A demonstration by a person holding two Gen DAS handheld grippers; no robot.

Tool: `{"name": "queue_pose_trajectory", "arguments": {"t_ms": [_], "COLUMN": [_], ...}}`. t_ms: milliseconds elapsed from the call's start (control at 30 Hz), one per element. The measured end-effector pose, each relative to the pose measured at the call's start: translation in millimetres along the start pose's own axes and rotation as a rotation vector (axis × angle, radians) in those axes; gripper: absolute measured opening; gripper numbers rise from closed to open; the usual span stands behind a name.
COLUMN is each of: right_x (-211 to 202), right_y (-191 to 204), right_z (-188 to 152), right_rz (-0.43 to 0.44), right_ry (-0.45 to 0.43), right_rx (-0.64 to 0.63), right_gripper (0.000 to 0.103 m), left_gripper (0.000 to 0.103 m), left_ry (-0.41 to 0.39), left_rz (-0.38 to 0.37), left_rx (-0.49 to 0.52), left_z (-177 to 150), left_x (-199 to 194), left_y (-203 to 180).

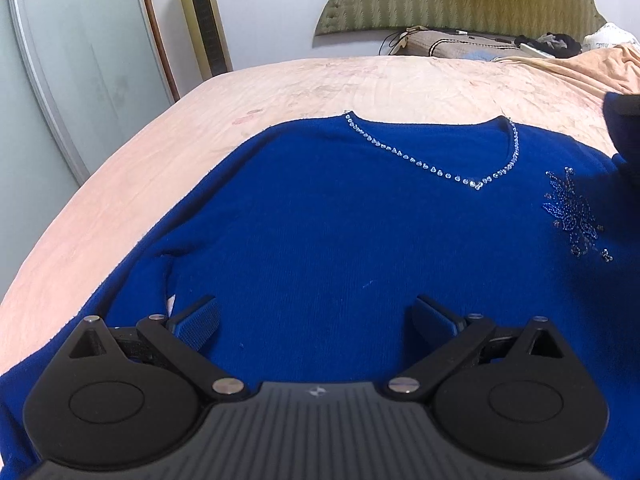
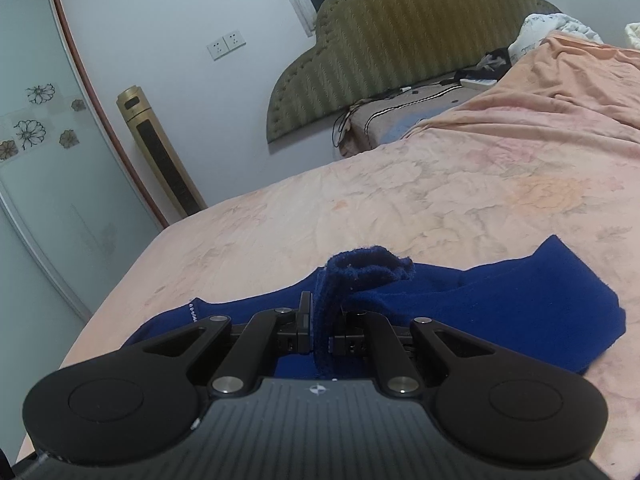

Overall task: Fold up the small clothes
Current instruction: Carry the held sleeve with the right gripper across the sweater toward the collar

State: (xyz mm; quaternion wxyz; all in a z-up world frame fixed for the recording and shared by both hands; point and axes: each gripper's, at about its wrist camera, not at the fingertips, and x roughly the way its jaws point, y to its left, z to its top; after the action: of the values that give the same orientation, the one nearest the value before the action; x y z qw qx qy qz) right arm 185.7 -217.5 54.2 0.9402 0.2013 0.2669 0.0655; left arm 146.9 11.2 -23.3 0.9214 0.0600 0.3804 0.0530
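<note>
On the peach bedsheet [image 1: 120,184], the left wrist view shows a blue sweater [image 1: 320,220] lying flat, its rhinestone V-neckline [image 1: 476,184] visible; the left gripper [image 1: 316,320] hovers spread wide, holding nothing. Right wrist view: the right gripper [image 2: 320,320] pinches the sweater's cuff [image 2: 360,268], and 2 wall sockets [image 2: 226,45] show. No writing is readable.

Both views are taken low over the bed [image 1: 360,80], facing the headboard [image 2: 400,40]; the blue sweater [image 1: 320,220] is seen close in both.
</note>
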Motion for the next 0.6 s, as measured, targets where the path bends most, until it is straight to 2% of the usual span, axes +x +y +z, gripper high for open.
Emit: {"name": "queue_pose_trajectory", "arguments": {"t_ms": [267, 400, 600], "right_x": [21.3, 31.7, 37.2], "right_y": [38.4, 55.7, 73.0], "right_z": [-4.8, -13.2, -21.8], "right_rz": [0.014, 0.024, 0.039], "right_ry": [0.034, 0.068, 0.09], "right_rx": [-0.12, -0.155, -0.184], "right_gripper": [0.011, 0.011, 0.011], "left_gripper": [0.103, 0.103, 0.103], "left_ry": [-0.096, -0.146, -0.088], "left_rz": [0.027, 0.01, -0.043], "left_rx": [0.057, 0.073, 0.033], "left_z": [-7.5, -11.7, -14.2], "left_x": [-18.1, -24.4, -16.1], "left_y": [-5.7, -6.8, -2.2]}}
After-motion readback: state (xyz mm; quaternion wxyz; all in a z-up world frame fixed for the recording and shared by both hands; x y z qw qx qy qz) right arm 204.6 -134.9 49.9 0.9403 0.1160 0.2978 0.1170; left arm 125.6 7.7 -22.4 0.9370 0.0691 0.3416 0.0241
